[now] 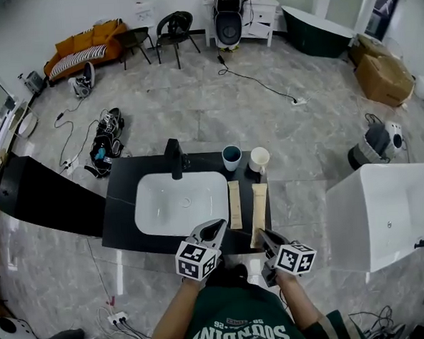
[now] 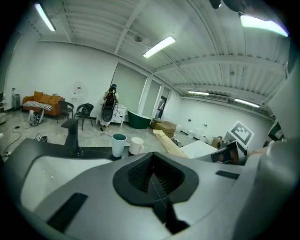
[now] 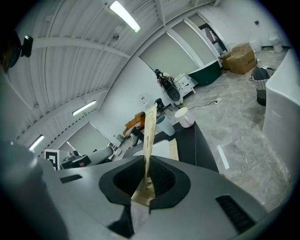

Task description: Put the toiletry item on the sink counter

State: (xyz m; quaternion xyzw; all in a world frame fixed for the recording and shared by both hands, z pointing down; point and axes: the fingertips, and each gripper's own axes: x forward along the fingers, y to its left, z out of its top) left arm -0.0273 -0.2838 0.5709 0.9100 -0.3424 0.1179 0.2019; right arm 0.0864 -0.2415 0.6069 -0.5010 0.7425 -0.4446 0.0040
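Two cups (image 1: pixel 232 157) (contents unclear) stand on counter (image 1: pixel 121 206).

The toiletry packet (image 1: pixel 259 209) is a long, flat, tan sachet with fine dark print. The right tool (image 1: pixel 263 236) is clamped on its near end, which is crumpled between the pads. From there it runs straight along the table's (image 1: pixel 121 206) right edge, with its far end short of the back right corner. Whether it rests on the black top or hangs just over it cannot be told. A second packet (image 1: pixel 235 204) of the same kind lies flat just beside it, between it and the white basin.
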